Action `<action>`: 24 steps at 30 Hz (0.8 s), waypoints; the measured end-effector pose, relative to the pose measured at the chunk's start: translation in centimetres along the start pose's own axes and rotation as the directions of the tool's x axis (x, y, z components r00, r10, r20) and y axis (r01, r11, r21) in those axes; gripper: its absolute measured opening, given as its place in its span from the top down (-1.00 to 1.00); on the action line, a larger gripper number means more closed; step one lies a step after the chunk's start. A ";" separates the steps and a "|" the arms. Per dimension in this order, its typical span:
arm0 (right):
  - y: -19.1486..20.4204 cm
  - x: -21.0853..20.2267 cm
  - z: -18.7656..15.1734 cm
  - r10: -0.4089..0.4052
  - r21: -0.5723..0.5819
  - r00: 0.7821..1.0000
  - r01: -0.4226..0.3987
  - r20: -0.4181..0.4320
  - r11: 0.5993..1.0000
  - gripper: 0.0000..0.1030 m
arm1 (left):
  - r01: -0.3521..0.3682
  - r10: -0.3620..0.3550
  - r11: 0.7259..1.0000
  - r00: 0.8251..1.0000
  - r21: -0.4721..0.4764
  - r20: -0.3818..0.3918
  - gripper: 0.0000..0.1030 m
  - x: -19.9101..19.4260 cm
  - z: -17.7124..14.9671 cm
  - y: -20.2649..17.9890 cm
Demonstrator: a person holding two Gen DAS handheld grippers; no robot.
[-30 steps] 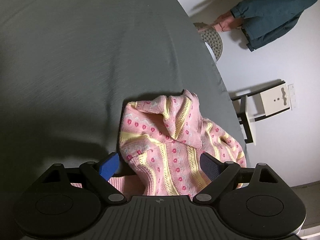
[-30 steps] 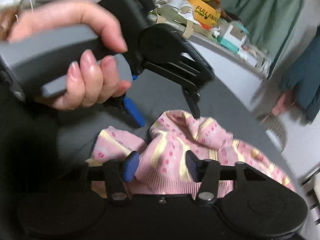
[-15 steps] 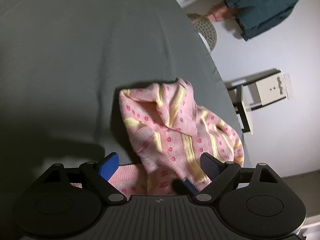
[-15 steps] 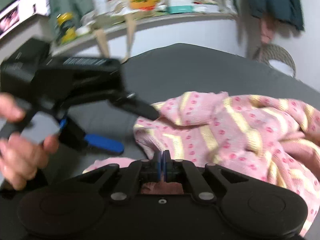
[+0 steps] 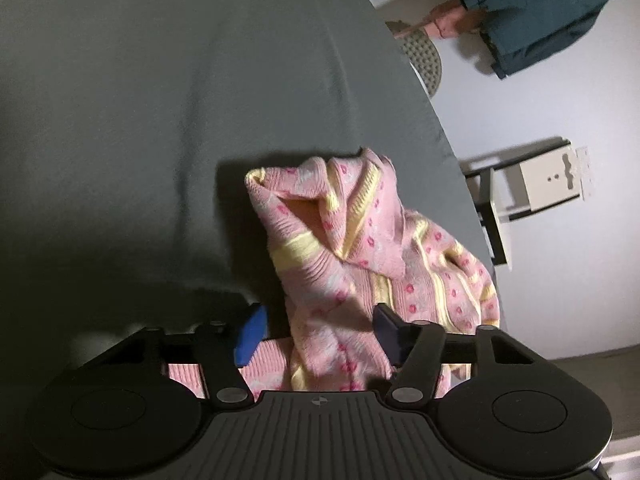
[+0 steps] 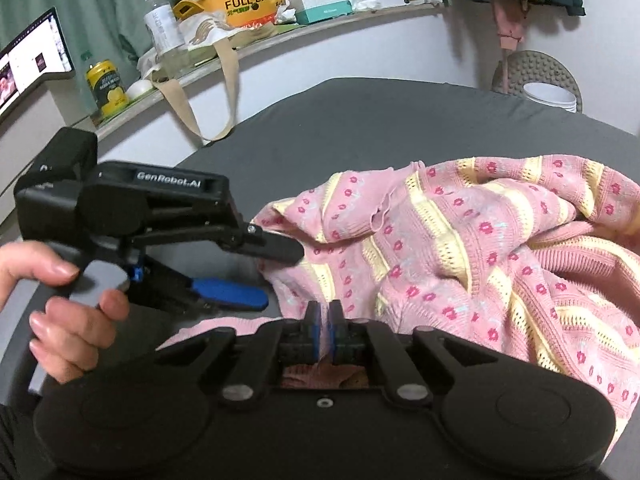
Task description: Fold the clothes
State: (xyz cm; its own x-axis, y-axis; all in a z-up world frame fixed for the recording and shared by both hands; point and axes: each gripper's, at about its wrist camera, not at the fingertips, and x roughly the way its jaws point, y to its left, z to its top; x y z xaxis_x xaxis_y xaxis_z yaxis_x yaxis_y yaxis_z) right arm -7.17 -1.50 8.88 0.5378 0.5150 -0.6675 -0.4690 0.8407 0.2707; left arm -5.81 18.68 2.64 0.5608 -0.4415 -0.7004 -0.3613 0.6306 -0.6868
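A pink knitted sweater with yellow stripes and red flowers lies crumpled on the grey sheet near its right edge. My left gripper straddles a raised fold at the sweater's near end. Its jaws are closing, and the blue pad still stands clear of the cloth. In the right wrist view the sweater spreads to the right, and my right gripper is shut on a thin pink edge of it. A hand holds the left gripper at the sweater's left end.
Behind the grey sheet a shelf carries a water bottle, a yellow can, boxes and a tote bag. A monitor is at the left. A woven chair with a white tub and a hanging dark jacket stand by the wall.
The right jaws went from apart to shut on the sweater's edge, and that view rolled. The left jaws have narrowed around the fold. The sweater's near end has bunched up higher.
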 end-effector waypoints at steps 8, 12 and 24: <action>3.3 -2.3 -1.3 -0.053 -0.233 0.998 0.055 0.013 0.971 0.45 | -0.052 0.052 0.999 0.998 0.005 0.034 0.70 0.0 -0.2 0.1; 5.5 -3.2 -3.3 -0.080 -0.335 0.994 0.053 -0.068 0.941 0.29 | -0.047 0.045 0.999 0.994 0.027 0.095 0.72 -1.6 0.0 -0.2; 7.3 -7.7 -10.6 -0.393 -0.405 0.904 0.301 -0.168 0.863 -0.29 | -0.050 0.036 0.997 0.974 0.058 0.224 0.75 -5.0 1.6 -0.2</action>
State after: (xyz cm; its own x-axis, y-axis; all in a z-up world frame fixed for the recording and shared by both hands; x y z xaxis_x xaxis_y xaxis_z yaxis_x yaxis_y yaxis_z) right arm -22.19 -1.12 8.61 0.5532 0.1069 -0.8261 -0.5272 0.8128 -0.2479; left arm -7.35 21.76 6.64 0.7000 -0.2647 -0.6632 -0.3449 0.6879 -0.6386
